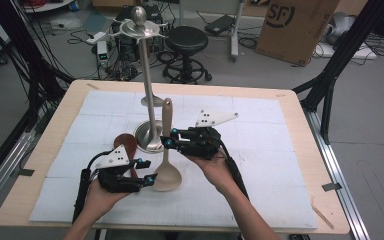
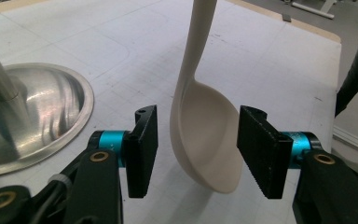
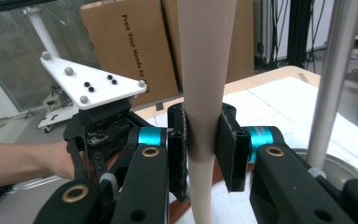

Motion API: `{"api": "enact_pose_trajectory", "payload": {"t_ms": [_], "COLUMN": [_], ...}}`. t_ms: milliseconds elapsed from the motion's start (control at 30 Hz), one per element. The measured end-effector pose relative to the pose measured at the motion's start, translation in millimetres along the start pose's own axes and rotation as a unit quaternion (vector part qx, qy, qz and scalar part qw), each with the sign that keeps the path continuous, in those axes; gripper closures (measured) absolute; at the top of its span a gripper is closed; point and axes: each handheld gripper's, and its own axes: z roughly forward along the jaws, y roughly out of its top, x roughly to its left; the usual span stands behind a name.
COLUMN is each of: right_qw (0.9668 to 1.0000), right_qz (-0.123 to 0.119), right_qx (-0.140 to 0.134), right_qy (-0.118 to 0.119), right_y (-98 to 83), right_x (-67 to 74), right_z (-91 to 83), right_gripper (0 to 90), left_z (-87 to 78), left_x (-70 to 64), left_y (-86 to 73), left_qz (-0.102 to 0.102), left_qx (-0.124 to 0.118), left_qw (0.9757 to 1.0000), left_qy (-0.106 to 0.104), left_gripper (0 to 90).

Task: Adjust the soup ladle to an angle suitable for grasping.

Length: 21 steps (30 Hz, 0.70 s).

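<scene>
Right gripper view: we see our right gripper (image 3: 204,140) clamping the ladle (image 3: 205,70); our left gripper (image 2: 198,149) stands open, pads clear of its bowl.

1. This is a robotics lab or recording workshop, not a home.
2. The table (image 1: 40,165) is a plain wooden board covered with white gridded mats and framed by black metal struts (image 1: 340,50) of a rig.
3. Bundles of cables (image 1: 10,55), power strips and electronic boxes (image 1: 125,45) lie on the grey floor behind it.
4. A black rolling stool (image 1: 186,47) and a cardboard shipping box (image 1: 295,27) stand on that floor.
</scene>
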Motion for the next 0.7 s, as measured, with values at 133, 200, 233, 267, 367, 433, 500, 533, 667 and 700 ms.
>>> {"api": "enact_pose_trajectory", "payload": {"t_ms": [133, 200, 233, 267, 367, 433, 500, 533, 667, 700], "right_qw": [1.0, 1.0, 1.0, 1.0, 0.9999, 0.9999, 0.9999, 0.9999, 0.9999, 0.9999], "right_qz": [-0.004, -0.004, -0.006, -0.006, -0.009, -0.01, -0.008, -0.009, -0.012, -0.011], "right_qx": [0.0, -0.001, -0.001, -0.002, -0.006, -0.007, -0.007, -0.006, -0.003, -0.003], "right_qy": [-0.006, -0.006, -0.005, -0.005, -0.009, -0.008, -0.008, -0.007, -0.007, -0.007], "right_y": [4.2, 7.1, 8.7, 10.0, 13.2, 14.2, 14.9, 15.1, 16.4, 16.9], "right_x": [-3.5, -5.3, -6.5, -7.0, -9.1, -10.7, -12.0, -12.6, -14.0, -14.0], "right_z": [0.1, 0.0, 0.2, 0.2, 0.8, 1.6, 2.8, 3.4, 6.8, 7.6], "right_gripper": [75.7, 75.7, 75.7, 75.7, 75.7, 75.7, 75.7, 75.7, 75.7, 75.7], "left_z": [-2.6, -3.7, -4.1, -4.5, -6.3, -7.2, -7.9, -8.4, -9.4, -9.4], "left_x": [2.4, 3.7, 4.3, 5.0, 6.7, 7.4, 8.2, 9.2, 10.7, 10.8], "left_y": [-0.6, -1.2, -1.4, -1.7, -2.6, -3.0, -3.4, -3.5, -4.1, -4.3], "left_qz": [-0.004, -0.007, -0.008, -0.008, -0.013, -0.013, -0.014, -0.014, -0.017, -0.018], "left_qx": [0.0, 0.001, 0.002, 0.002, 0.003, 0.005, 0.006, 0.006, 0.008, 0.01], "left_qw": [1.0, 0.9999, 0.9999, 0.9999, 0.9997, 0.9996, 0.9995, 0.9995, 0.9993, 0.9993], "left_qy": [0.008, 0.011, 0.014, 0.015, 0.019, 0.023, 0.026, 0.026, 0.032, 0.032], "left_gripper": [45.7, 44.4, 43.9, 43.2, 41.9, 40.8, 39.8, 39.2, 37.0, 36.5]}}
